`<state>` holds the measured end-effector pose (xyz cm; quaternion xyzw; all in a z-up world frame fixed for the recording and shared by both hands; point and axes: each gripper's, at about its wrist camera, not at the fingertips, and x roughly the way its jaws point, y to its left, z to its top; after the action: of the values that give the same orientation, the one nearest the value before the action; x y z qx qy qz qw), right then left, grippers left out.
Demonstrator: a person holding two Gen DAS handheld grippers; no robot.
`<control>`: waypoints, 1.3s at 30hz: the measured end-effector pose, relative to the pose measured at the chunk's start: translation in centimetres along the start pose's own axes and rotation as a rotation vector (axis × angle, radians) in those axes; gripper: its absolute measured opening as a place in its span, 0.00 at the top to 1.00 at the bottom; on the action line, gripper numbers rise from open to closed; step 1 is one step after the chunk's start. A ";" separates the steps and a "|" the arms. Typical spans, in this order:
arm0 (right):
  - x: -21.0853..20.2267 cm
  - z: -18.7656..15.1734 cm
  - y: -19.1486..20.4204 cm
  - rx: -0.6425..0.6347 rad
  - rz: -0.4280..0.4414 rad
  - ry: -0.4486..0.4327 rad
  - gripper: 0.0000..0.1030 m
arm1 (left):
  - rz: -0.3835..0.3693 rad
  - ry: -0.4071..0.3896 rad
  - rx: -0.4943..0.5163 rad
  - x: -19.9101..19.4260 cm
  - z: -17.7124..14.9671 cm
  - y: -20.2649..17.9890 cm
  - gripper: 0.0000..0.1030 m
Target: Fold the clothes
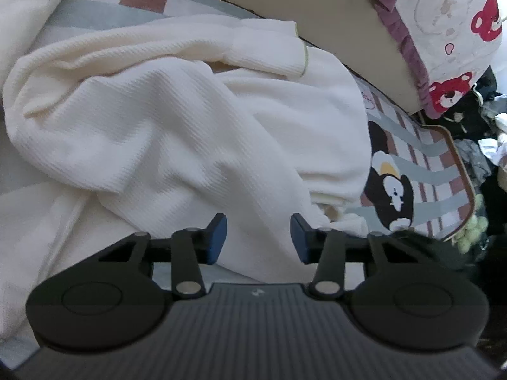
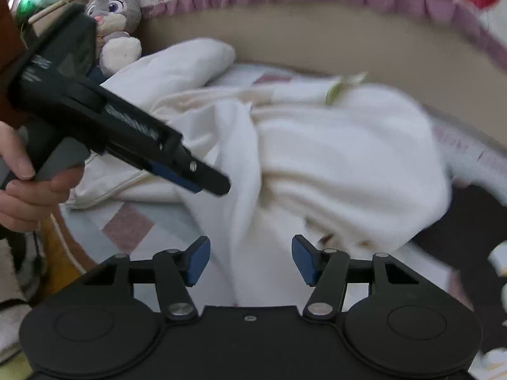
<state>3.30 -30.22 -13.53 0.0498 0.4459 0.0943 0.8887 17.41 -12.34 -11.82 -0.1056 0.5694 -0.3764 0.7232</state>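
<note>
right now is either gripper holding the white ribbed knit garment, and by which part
Neither. The left gripper and right gripper both stand open over the white ribbed knit garment; cloth lies between the jaws, unpinched.

Each black gripper has blue pads, silver pivot screws, perhaps a ribbed grey body.

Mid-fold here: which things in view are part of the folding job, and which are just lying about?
Part of the job:
- crumpled cream-white ribbed knit garment
- left gripper, jaws open, cloth between them
- right gripper, jaws open over the cloth

Lying about:
- grey plush bunny toy
- red-bear print pillow with purple frill
- striped cartoon-print mat underneath
</note>
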 end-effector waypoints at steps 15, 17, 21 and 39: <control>-1.2 0.3 2.5 -0.003 0.268 -0.064 0.95 | -0.001 0.084 -0.118 1.6 0.6 1.5 0.22; -2.6 0.6 3.2 -0.030 0.292 -0.108 0.95 | 0.042 0.136 -0.078 2.3 0.6 1.4 0.27; -3.7 0.7 3.4 -0.079 0.313 -0.106 0.95 | 0.244 0.100 -0.002 1.3 0.0 1.0 0.94; -3.7 -2.0 -5.0 -0.098 -0.209 -0.060 0.57 | 1.029 -0.813 0.010 -17.6 2.2 3.8 0.93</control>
<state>0.11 -35.89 -12.69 -0.0376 0.4167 0.0210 0.9080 19.78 1.36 -0.23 0.0500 0.2266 0.0851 0.9690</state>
